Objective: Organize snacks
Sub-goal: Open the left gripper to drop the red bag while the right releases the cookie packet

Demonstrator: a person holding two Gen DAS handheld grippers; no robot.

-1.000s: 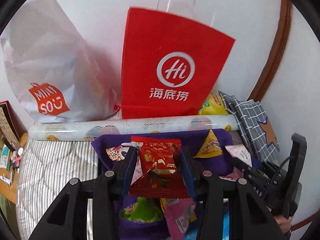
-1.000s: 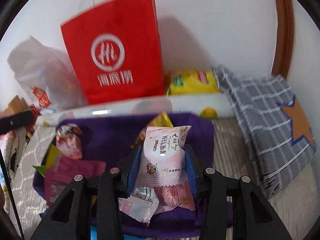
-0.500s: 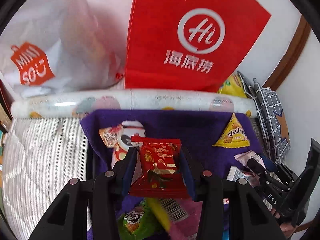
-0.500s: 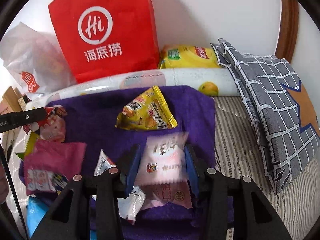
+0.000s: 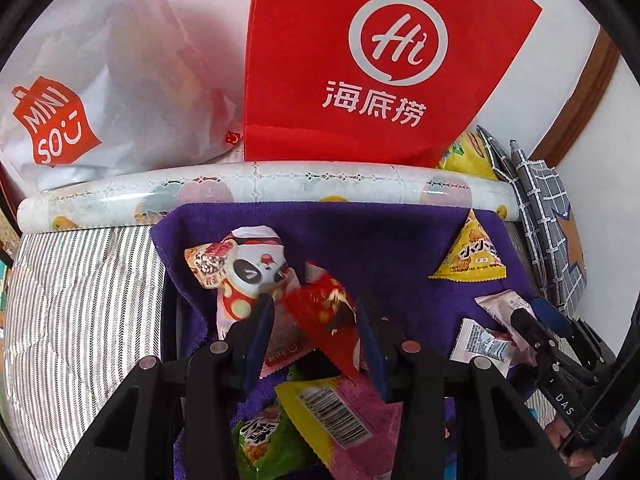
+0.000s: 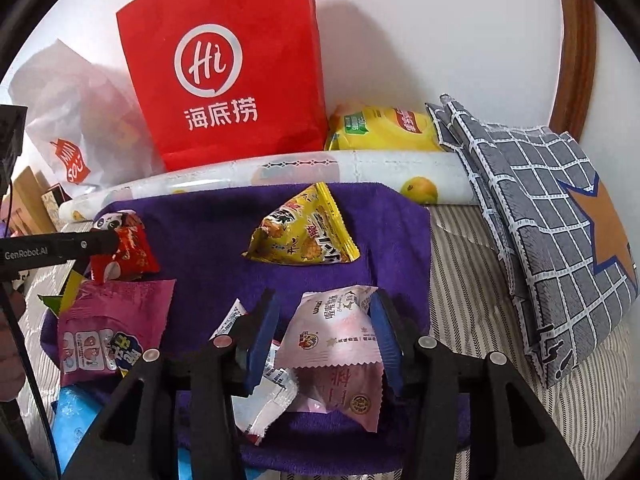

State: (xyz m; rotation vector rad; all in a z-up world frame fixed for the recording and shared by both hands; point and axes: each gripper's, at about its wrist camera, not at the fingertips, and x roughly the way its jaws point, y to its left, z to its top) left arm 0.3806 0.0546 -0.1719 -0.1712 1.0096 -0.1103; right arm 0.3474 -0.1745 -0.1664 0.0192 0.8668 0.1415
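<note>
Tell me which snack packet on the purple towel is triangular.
The yellow packet lying alone toward the towel's far edge; it is pyramid-shaped, while the pale pink packet and magenta packet are flat.

From where I sit, a plain white wall (image 6: 440, 32) closes off the far side, with a curved brown wooden trim (image 6: 576, 40) running up it at the right. Below me lies a grey-and-white striped quilted bedcover (image 5: 80, 300), spreading left and right. A grey checked cushion (image 6: 552, 216) with an orange star leans at the far right. Light is even and soft, throwing a faint shadow on the wall.
</note>
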